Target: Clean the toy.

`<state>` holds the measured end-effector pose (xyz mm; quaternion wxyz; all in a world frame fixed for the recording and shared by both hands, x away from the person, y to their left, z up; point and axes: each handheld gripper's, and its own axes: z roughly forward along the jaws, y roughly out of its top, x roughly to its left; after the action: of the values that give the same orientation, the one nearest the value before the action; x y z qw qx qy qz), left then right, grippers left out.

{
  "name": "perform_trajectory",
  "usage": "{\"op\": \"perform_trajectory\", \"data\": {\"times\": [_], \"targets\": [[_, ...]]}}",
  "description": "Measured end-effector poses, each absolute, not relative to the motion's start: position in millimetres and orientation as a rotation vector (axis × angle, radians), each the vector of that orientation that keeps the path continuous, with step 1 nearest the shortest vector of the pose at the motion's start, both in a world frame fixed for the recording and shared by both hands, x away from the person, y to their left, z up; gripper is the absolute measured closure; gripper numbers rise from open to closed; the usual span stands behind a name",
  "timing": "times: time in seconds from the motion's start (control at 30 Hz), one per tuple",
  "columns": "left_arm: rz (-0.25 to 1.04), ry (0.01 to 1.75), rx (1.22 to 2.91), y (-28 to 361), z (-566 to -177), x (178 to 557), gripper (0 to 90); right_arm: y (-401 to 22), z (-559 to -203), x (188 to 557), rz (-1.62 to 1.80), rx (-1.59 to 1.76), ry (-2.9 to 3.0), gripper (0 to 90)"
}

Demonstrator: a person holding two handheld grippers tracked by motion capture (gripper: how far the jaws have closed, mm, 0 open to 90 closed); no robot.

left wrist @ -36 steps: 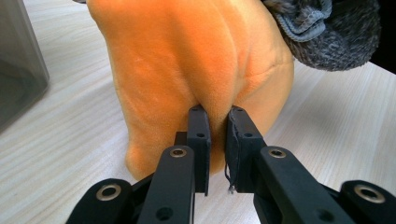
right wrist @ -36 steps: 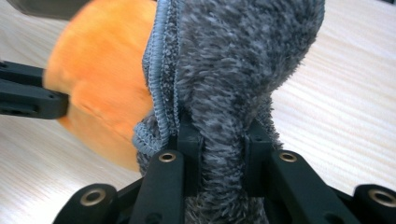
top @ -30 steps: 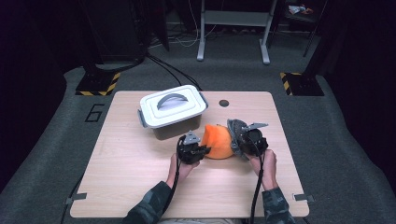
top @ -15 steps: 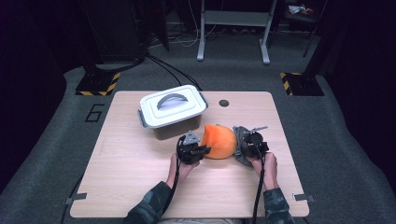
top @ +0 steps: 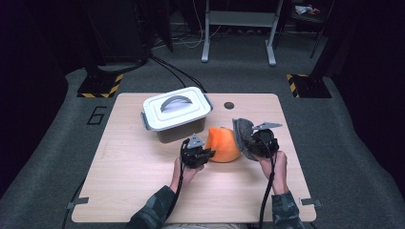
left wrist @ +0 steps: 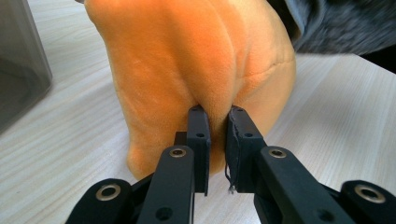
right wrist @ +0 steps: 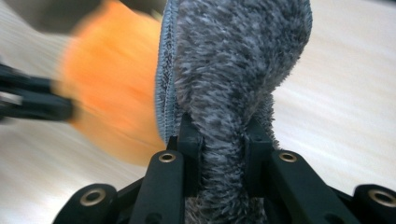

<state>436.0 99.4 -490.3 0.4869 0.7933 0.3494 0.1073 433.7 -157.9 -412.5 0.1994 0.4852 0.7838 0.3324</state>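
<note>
left gripper [left wrist: 217, 116]: fingers [left wrist: 200, 140] pressed almost together, pinching a fold of the orange plush [left wrist: 187, 70] low on its near side. right gripper [right wrist: 224, 135]: fingers [right wrist: 189, 140] clamped on a bunched neck of the grey cloth [right wrist: 233, 60], which stands up above them.

location: plush sits on the desk [top: 143, 181] between the two grippers, just in front of the box [top: 176, 112]; the cloth hangs at its right flank, touching or just beside it, which of the two cannot be told.

risks, as judged:
- left grip takes only a thin pinch of pile; a pull could slip the fold out and let the plush roll.
- a lift by that pinch could stretch or strain the seam.
- the cloth is gripped by a narrow waist; its loose upper part could flop over and snag on the plush.
- the plush may nudge the box if pushed away.

materials and shapes:
- plush: orange, short soft pile, rounded, lobed, stitched creases.
- cloth: grey, shaggy, mottled fibre, stitched hem, limp.
- box: white lid with arched grey handle, side clasps, dark translucent body, rectangular.
- desk: pale wood-grain laminate, round grommet [top: 229, 105] at the far edge.
</note>
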Motion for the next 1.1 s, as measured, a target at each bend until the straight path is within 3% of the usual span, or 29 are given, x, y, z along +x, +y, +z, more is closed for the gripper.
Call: {"op": "perform_trajectory", "data": {"times": [0.2,0.5,1.1], "targets": [[0.256,0.827,1.924,99,-491,435,80.5,-128,-397,429,0.999,1.224,2.245,74.1],[0.26,0.834,1.928,100,-492,436,80.5,-109,-407,437,0.975,1.179,2.31,74.1],[0.246,0.844,1.926,99,-492,436,80.5,-140,-425,439,0.816,1.309,2.246,74.4]]}}
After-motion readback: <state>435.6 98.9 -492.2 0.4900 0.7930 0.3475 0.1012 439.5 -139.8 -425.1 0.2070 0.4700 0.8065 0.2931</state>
